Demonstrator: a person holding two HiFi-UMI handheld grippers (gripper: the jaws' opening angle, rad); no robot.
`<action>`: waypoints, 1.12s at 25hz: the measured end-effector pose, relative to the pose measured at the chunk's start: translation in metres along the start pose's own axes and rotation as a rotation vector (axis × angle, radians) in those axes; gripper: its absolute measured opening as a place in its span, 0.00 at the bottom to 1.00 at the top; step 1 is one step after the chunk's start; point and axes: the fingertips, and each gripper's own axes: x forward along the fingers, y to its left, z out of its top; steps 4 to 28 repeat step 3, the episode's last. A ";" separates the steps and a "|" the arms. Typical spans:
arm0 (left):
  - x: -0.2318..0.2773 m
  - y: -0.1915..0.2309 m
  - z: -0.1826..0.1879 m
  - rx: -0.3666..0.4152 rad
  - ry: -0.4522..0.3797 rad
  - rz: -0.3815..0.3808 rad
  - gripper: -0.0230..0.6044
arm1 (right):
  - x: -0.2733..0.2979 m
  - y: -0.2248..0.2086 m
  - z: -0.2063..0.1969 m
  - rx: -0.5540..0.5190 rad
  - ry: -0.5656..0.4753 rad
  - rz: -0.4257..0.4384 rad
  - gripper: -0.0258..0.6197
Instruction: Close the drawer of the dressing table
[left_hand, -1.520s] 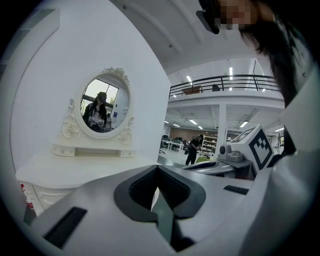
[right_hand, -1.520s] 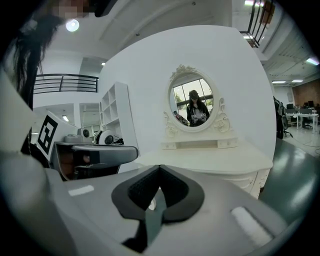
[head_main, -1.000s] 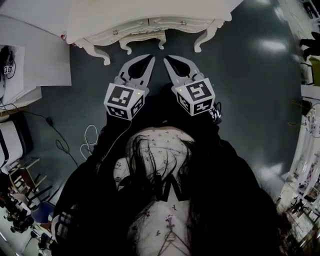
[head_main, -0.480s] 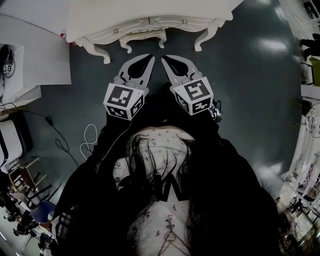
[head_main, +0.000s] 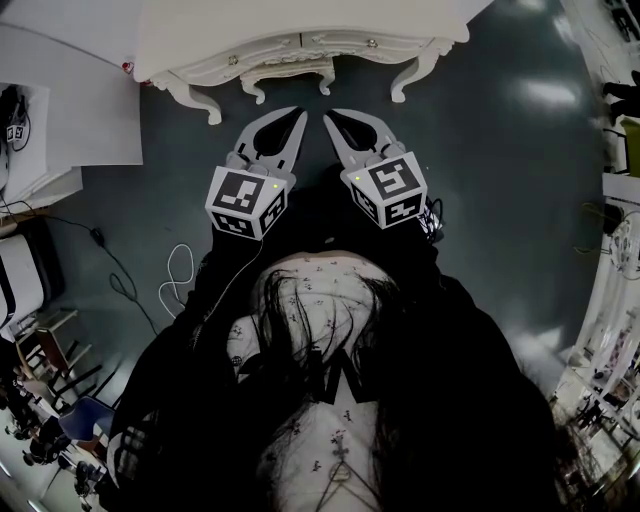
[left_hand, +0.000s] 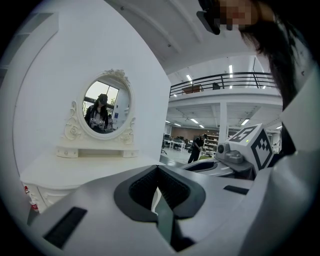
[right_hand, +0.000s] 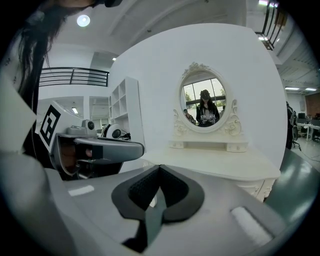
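Note:
The white dressing table (head_main: 300, 25) stands at the top of the head view, on carved legs. Two drawer fronts with small knobs (head_main: 371, 43) look level with its front edge. My left gripper (head_main: 299, 116) and right gripper (head_main: 328, 116) hang side by side just short of the table, above the dark floor, touching nothing. Both are shut and empty, their tips close to each other. In the left gripper view the left gripper (left_hand: 159, 168) has the tabletop (left_hand: 90, 170) and oval mirror (left_hand: 106, 107) beyond it. The right gripper (right_hand: 160, 167) faces the same mirror (right_hand: 203, 103).
A white board (head_main: 70, 100) lies left of the table, with a looped white cable (head_main: 180, 275) on the floor below it. Chairs and clutter (head_main: 45, 400) fill the lower left. A white shelf unit (right_hand: 125, 107) stands left of the dressing table.
The right gripper has shifted slightly left, so its tip sits nearer the left gripper's tip. The left gripper and the table have barely moved.

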 end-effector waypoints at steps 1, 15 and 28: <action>0.001 0.000 0.000 0.000 0.000 0.001 0.04 | 0.001 0.000 0.000 -0.001 0.001 0.002 0.05; 0.002 0.001 -0.001 0.000 0.000 0.002 0.04 | 0.002 -0.001 -0.001 -0.003 0.002 0.005 0.05; 0.002 0.001 -0.001 0.000 0.000 0.002 0.04 | 0.002 -0.001 -0.001 -0.003 0.002 0.005 0.05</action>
